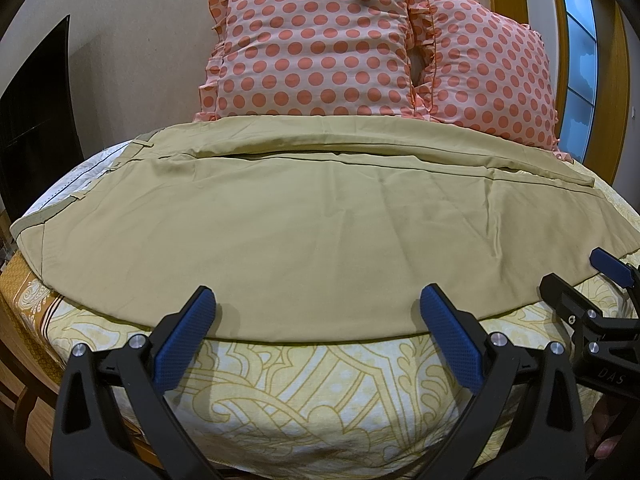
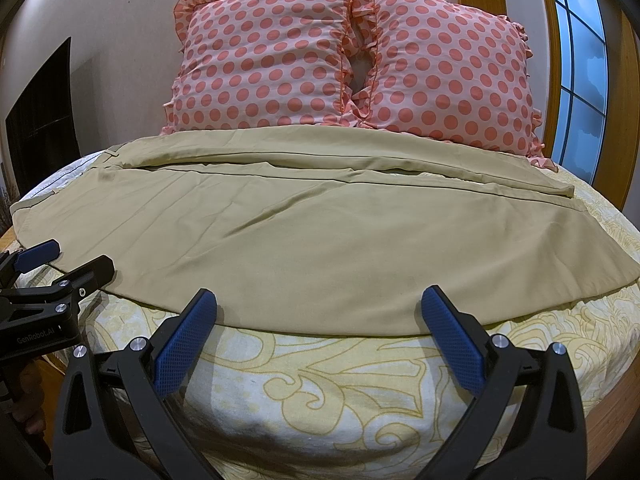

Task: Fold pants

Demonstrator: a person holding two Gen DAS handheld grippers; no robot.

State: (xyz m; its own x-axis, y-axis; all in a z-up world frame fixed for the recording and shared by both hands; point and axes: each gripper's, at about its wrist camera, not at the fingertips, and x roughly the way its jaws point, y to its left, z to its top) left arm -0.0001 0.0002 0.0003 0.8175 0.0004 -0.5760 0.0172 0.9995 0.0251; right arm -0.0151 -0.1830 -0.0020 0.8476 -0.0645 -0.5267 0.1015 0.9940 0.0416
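Khaki pants (image 1: pixel 304 216) lie flat across the bed, waistband at the left, leg cuffs at the right, one leg laid over the other; they also show in the right wrist view (image 2: pixel 320 240). My left gripper (image 1: pixel 316 304) is open, its blue pads just above the pants' near edge. My right gripper (image 2: pixel 320 304) is open at the same edge, farther right. Each gripper shows in the other's view: the right one (image 1: pixel 580 276) at the cuff end, the left one (image 2: pixel 76 260) at the waist end.
The bed has a yellow patterned sheet (image 1: pixel 320 392). Two pink polka-dot pillows (image 1: pixel 316 40) (image 2: pixel 452 64) lean on the wall behind the pants. A dark panel (image 1: pixel 36 120) stands left, a window (image 2: pixel 580 80) right. The wooden bed frame (image 1: pixel 24 380) runs along the near left.
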